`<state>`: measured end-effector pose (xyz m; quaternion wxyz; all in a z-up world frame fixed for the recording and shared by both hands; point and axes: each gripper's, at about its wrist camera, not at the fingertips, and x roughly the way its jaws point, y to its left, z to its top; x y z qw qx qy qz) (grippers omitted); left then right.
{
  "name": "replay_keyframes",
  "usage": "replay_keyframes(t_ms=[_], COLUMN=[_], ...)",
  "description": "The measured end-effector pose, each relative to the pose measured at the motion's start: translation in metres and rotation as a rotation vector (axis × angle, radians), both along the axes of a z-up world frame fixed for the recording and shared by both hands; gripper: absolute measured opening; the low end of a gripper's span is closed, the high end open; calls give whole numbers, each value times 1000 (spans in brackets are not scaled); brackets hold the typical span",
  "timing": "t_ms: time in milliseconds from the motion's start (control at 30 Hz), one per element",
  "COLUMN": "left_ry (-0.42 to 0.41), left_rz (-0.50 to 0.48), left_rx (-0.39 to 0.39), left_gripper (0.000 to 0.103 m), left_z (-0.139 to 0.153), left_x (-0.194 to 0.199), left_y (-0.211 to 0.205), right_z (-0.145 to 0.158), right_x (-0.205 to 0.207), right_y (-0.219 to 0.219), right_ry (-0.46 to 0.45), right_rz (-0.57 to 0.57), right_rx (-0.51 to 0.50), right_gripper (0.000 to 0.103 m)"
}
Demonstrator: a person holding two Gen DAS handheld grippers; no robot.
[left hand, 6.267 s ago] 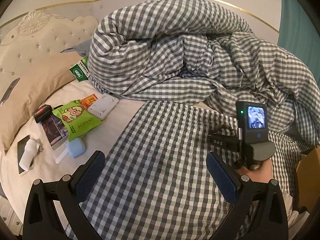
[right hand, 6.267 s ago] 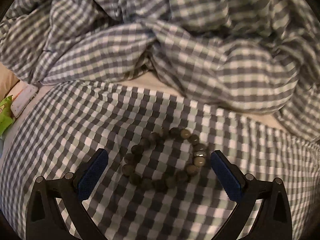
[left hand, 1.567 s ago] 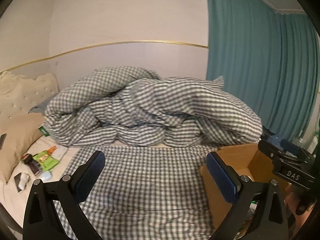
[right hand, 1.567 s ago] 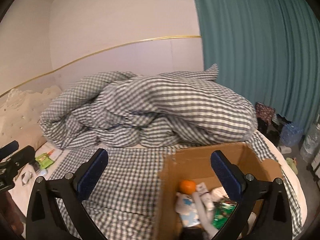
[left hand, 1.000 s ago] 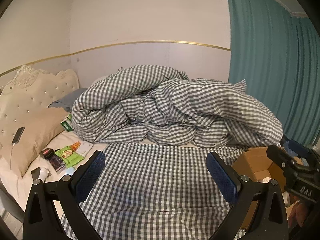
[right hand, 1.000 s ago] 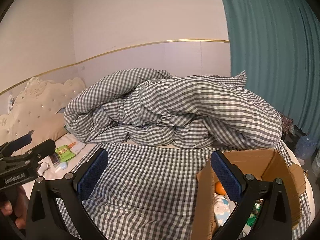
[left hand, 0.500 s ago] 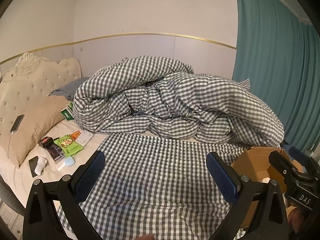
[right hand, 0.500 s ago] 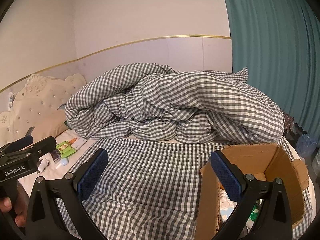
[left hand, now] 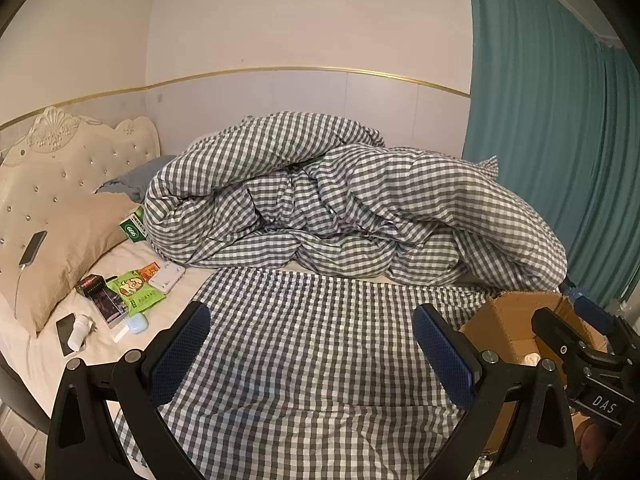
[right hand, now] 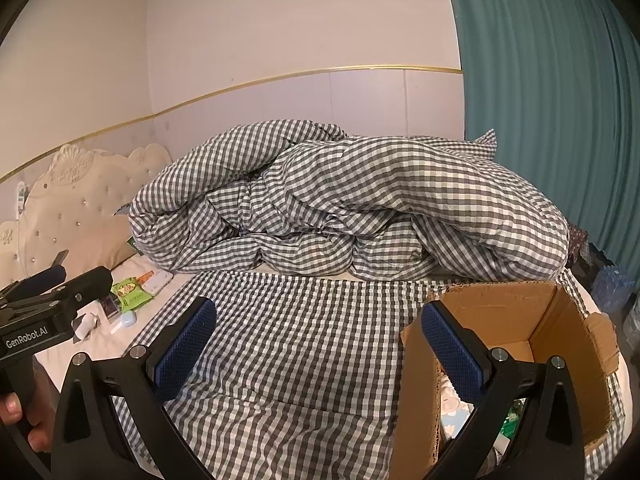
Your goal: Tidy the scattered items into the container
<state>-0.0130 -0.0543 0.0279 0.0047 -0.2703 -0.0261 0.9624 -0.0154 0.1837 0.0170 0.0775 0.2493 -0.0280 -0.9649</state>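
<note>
Scattered items lie in a small cluster on the bare cream sheet at the head of the bed, beside a tan pillow (left hand: 68,248). From the left wrist view, they include a green snack packet (left hand: 138,290), a white flat case (left hand: 168,276), a dark small box (left hand: 91,285), a pale blue earbud case (left hand: 139,323), a white comb (left hand: 120,333) and a green and white carton (left hand: 134,229) tucked against the heaped gingham duvet (left hand: 352,204). A phone (left hand: 33,249) rests on the pillow. The left tool (left hand: 310,350) hangs over a flat gingham sheet (left hand: 316,344), its blue-padded fingers (left hand: 180,346) wide apart and empty. At the right edge sits the cardboard box (left hand: 504,320), with the right tool (left hand: 576,338) over it, its fingers also spread

From the right wrist view, the right tool (right hand: 320,354) is parted and holds nothing. The cardboard box (right hand: 560,352) stands open at lower right on the bed, its contents mostly hidden behind the right finger. The left tool (right hand: 52,278) shows at far left, gripped by a hand (right hand: 20,420), near the snack packet (right hand: 130,292). A teal curtain (right hand: 552,120) fills the right side
</note>
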Motion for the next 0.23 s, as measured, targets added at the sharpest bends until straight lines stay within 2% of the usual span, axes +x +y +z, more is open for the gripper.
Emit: replay_keyframes(t_ms=[233], left_ry=[-1], left_rz=[4], left_rx=[-9], left_gripper=[103], left_z=[-1], left_x=[0], left_y=[1], right_z=[-1], right_x=[1], right_y=[-5], right_ry=[-1], right_rz=[9], right_rx=[3], right_gripper=[103])
